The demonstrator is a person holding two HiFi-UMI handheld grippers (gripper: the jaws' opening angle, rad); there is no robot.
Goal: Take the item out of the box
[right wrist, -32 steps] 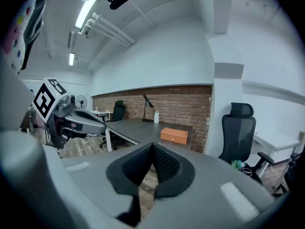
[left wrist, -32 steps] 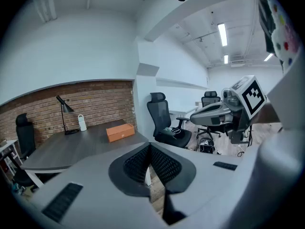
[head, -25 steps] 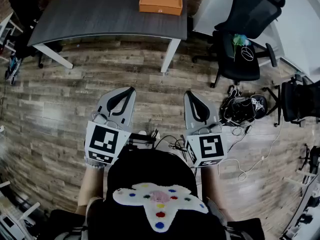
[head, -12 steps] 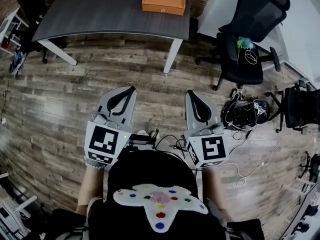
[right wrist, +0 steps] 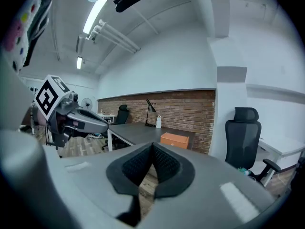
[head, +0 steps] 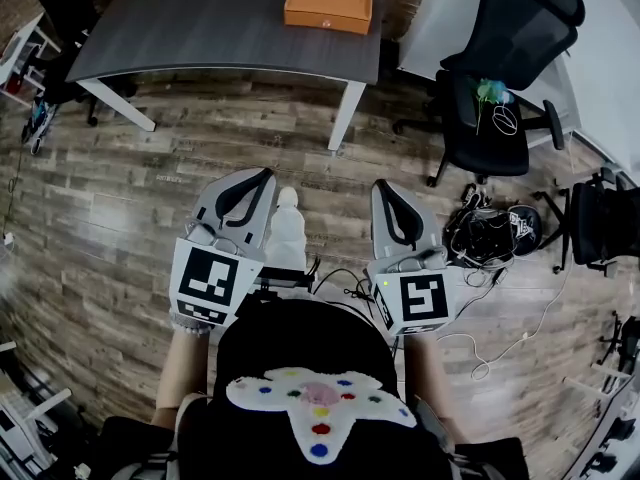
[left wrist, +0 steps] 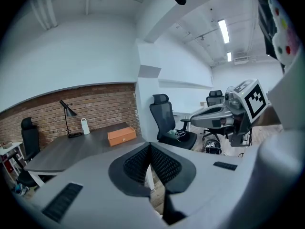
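An orange box [head: 328, 6] lies closed at the far edge of a dark grey table [head: 200, 28], well ahead of both grippers. My left gripper [head: 264, 176] and right gripper [head: 382, 186] are held side by side over the wooden floor, close to my body, both shut with nothing between the jaws. In the left gripper view, the box [left wrist: 122, 136] shows beyond the closed left gripper [left wrist: 150, 147], with the right gripper [left wrist: 224, 116] off to the side. The right gripper view has the box [right wrist: 174, 139] just above the closed right gripper [right wrist: 152, 146].
A black office chair [head: 500, 78] stands right of the table, with bags and cables [head: 490, 233] on the floor beside it. A desk lamp [left wrist: 68, 113] and white bottle [left wrist: 85, 126] stand on the table by the brick wall. A white shoe [head: 287, 230] shows between the grippers.
A white shoe has come forward between the grippers. The scene has shifted slightly in the head view, while both grippers keep their pose and stay shut.
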